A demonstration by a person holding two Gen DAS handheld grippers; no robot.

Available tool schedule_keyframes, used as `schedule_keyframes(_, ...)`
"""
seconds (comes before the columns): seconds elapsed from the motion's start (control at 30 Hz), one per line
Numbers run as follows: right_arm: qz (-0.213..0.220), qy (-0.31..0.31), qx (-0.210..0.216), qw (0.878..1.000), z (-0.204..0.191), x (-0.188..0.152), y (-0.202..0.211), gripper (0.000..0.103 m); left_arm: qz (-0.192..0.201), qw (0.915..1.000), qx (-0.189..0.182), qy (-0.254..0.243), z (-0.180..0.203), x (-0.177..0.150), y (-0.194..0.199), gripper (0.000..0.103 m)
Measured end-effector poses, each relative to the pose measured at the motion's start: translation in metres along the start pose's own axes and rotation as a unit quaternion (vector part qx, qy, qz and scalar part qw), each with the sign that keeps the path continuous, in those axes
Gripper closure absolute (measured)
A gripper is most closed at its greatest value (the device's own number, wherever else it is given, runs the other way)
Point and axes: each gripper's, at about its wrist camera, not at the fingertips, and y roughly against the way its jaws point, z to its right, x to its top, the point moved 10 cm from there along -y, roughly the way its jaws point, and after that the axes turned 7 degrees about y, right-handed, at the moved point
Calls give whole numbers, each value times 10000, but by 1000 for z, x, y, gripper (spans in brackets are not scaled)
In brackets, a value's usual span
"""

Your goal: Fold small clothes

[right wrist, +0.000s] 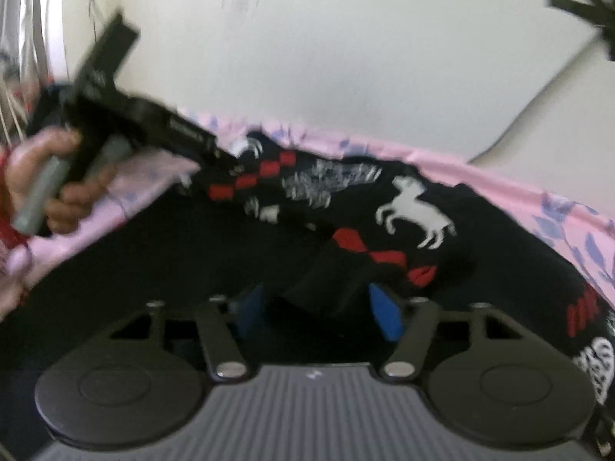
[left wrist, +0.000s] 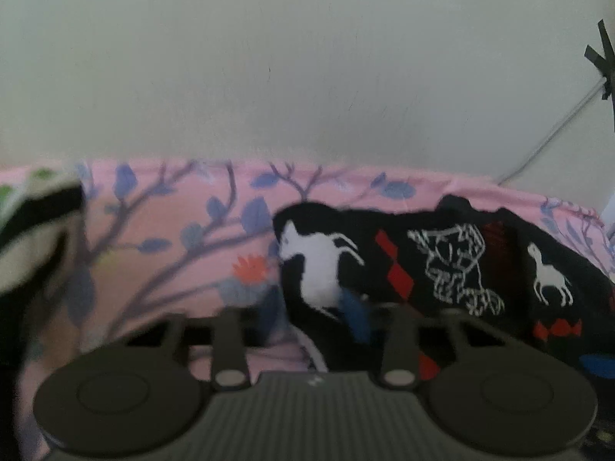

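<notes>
L gripper slants down, tip at cloth; jaw state not discernible (blurred). L hand wraps its grey handle. R gripper points down, blue pads apart w/ a dark fold between; contact unclear.

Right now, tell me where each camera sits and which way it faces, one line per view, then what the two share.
Left wrist: on the left gripper, looking forward and down over a black printed garment on a pink floral sheet, pale wall behind; only its own fingers show.
Right wrist: on the right gripper, facing the same garment, a fold between its blue pads; the person's left hand and its gripper show at left.
Shared: garment, sheet, wall.
</notes>
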Motion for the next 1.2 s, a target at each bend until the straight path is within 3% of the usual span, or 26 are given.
schedule_keyframes(0.03,79,43,-113,9999,1,2,-2,74,124,9999,49,-32,-2,0,-1,89)
schedule_keyframes(0.07,63,-11,-224,9997,7,4,-2,94,196,9997,68,-95,-1,0,-2,90)
schedule_keyframes(0.1,72,-211,-235,9995,15,5,0,95,253,9996,57,-112,-2,-1,-1,90)
schedule_keyframes(0.17,194,-686,-140,9974,28,8,12,96,357,9993,1,-79,-4,-1,-2,90)
schedule_keyframes(0.23,369,-765,-50,9964,25,19,30,96,443,9989,-23,-144,-5,-2,-3,90)
schedule_keyframes(0.3,697,-684,449,9942,3,38,55,96,464,9986,-37,-258,-4,-2,-2,88)
schedule_keyframes(0.37,967,-367,986,9897,-30,55,83,96,457,9987,-43,-219,-7,-2,-3,82)
schedule_keyframes(0.43,1014,56,1386,9851,-63,59,103,96,368,9993,-112,-34,-15,-2,-1,68)
schedule_keyframes(0.57,466,724,2043,9751,-129,35,111,96,276,9943,-748,701,-34,12,16,68)
schedule_keyframes(0.7,-14,844,2044,9752,-155,6,84,96,505,9864,-1104,1104,-42,26,34,70)
schedule_keyframes(0.93,-189,678,2231,9723,-168,-11,73,94,652,9886,-1350,154,5,15,39,71)
schedule_keyframes(1.0,-152,483,2268,9726,-162,-8,76,88,670,9903,-1195,-252,19,7,34,71)
schedule_keyframes(1.07,-23,84,2179,9759,-144,-6,83,81,400,9959,-429,-684,20,-7,9,70)
schedule_keyframes(1.1,92,-134,2087,9779,-132,-6,89,81,515,9947,-203,-864,19,-11,2,68)
schedule_keyframes(1.2,614,-1182,1398,9812,-67,-10,116,81,565,9929,-30,-1045,24,-13,2,68)
